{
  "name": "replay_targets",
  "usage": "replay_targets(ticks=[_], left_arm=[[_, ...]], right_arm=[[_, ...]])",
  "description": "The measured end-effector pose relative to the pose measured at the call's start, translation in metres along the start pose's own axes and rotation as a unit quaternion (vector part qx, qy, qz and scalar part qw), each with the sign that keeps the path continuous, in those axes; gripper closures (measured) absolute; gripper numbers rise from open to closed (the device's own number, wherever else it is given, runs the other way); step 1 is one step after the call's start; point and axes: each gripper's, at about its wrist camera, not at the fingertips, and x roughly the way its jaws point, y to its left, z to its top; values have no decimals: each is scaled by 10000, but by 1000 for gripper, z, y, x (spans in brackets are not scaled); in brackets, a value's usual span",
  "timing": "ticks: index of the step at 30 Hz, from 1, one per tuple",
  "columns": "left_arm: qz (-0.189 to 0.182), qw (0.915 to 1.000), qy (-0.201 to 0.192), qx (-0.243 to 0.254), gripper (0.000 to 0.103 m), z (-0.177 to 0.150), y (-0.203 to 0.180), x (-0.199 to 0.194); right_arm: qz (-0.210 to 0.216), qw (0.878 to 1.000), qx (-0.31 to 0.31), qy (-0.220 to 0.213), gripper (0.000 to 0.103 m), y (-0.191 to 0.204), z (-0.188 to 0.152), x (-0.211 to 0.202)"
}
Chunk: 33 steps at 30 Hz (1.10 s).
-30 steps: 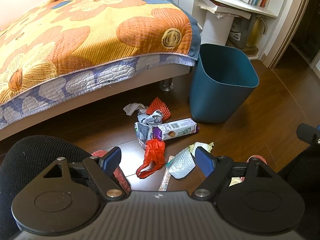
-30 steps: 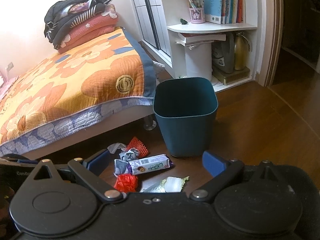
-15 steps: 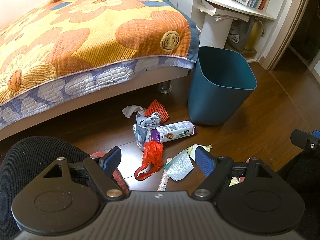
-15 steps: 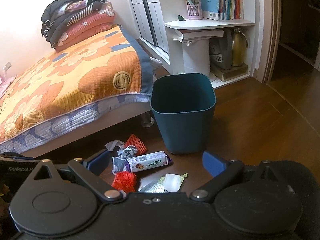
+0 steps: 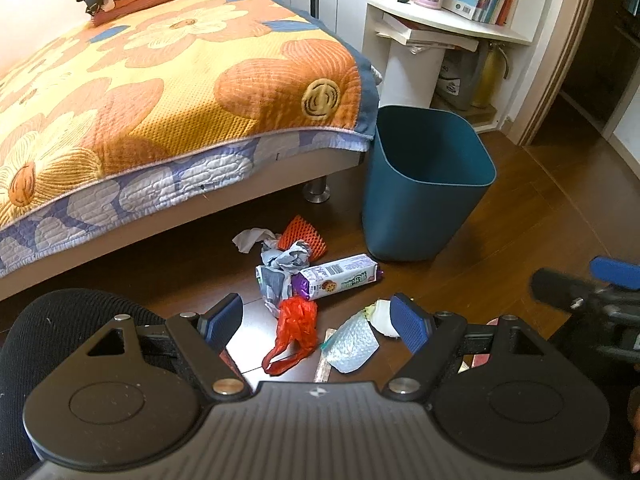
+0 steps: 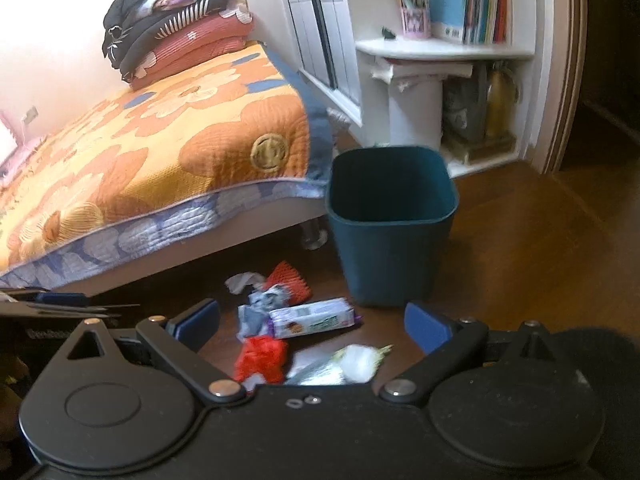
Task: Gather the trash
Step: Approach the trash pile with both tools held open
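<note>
Trash lies in a heap on the wooden floor beside a dark teal bin [image 5: 424, 196] [image 6: 392, 224]: a red plastic bag [image 5: 296, 322] [image 6: 262, 358], a white and purple biscuit packet [image 5: 340, 276] [image 6: 312, 318], crumpled grey paper [image 5: 280, 268], red fruit netting [image 5: 302, 234], a white tissue [image 5: 250, 238] and a silvery bubble pouch [image 5: 352, 344]. My left gripper [image 5: 318, 318] hangs open above the red bag and pouch, holding nothing. My right gripper [image 6: 312, 322] is open too, above the packet, with nothing in it.
A bed [image 5: 168, 92] with an orange flowered quilt fills the left; its metal leg [image 5: 316, 192] stands near the bin. White corner shelves [image 5: 452, 28] with books are behind the bin. Dark knees sit under both grippers. Open floor stretches right toward a doorway.
Both views have drifted slightly, showing more of the bed and shelf; the right gripper's tip now shows at the right edge of the left view. The trash and bin have not moved.
</note>
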Motion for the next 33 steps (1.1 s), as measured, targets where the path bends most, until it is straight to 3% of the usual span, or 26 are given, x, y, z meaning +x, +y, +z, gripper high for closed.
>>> replay_targets(ticks=[8,33], left_arm=[[-25,10000,-5,82,22,0,-2,0],[-68,9998,54,169,23,-3,-12,1]], right_arm=[[127,9988,-463,126,5,24,-8,9],[215,9993,-283,135,5,19,-6,8]])
